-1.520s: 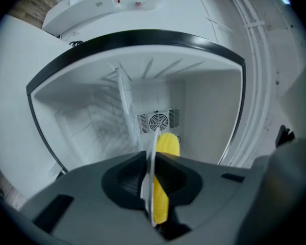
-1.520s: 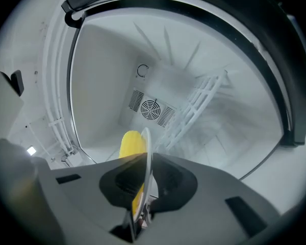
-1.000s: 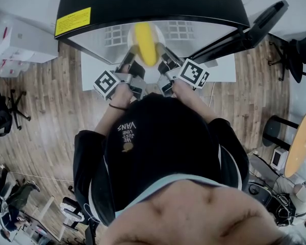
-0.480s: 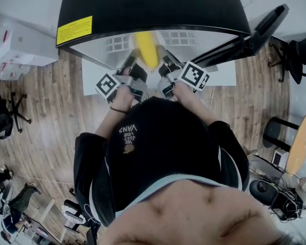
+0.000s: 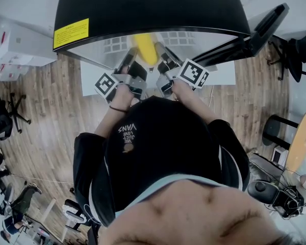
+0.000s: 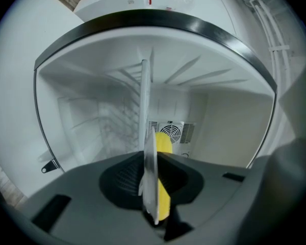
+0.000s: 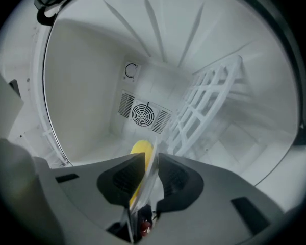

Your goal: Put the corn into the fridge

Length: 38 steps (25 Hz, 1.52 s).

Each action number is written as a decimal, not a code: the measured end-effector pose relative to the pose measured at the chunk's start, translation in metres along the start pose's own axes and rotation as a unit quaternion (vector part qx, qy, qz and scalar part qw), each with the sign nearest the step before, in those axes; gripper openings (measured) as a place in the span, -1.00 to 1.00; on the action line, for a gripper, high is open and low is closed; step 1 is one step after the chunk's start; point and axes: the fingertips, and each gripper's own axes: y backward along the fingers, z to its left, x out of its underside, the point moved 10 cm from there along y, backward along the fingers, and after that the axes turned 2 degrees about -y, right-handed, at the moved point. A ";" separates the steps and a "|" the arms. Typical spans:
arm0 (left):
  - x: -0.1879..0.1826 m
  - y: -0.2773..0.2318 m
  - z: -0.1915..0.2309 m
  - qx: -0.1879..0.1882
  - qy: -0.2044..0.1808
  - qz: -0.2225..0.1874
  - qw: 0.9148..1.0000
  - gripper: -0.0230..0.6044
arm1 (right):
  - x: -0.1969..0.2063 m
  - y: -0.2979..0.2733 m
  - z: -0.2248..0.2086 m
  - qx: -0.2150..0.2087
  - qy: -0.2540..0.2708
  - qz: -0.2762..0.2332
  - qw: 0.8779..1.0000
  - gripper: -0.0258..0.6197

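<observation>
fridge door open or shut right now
Open. The fridge door is swung out to the right in the head view, and both gripper views look into the white interior to the fan grille.

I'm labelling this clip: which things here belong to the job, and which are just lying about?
Job: corn, plate under it, fridge.
Lying about: white boxes, office chair, round table.

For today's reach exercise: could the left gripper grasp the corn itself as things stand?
Probably not: the left gripper looks clamped by its fingers on the plate carrying the corn, so it would have to release the plate first.
</observation>
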 end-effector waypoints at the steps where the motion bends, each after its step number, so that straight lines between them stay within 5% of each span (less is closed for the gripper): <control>1: 0.000 0.000 0.000 -0.001 0.000 0.000 1.000 -0.76 | -0.001 0.000 0.001 -0.005 -0.002 0.000 1.000 -0.67; 4: 0.001 -0.001 -0.001 -0.002 0.002 -0.004 1.000 -0.75 | -0.002 0.002 0.005 -0.016 0.000 0.006 1.000 -0.43; 14: 0.005 0.001 -0.001 -0.001 0.028 -0.035 0.999 -0.72 | -0.003 0.013 0.007 -0.023 0.037 -0.006 0.999 -0.35; 18: 0.005 0.001 0.000 0.003 0.032 -0.038 0.999 -0.72 | 0.000 0.020 0.013 -0.013 0.094 0.006 0.995 -0.29; 30: 0.004 0.003 0.001 0.006 0.031 -0.053 0.998 -0.72 | 0.018 0.038 0.044 -0.010 0.362 0.036 0.932 -0.19; 38: 0.005 0.006 0.000 0.000 0.031 -0.074 0.997 -0.72 | 0.037 0.040 0.049 -0.006 0.406 0.059 0.912 -0.19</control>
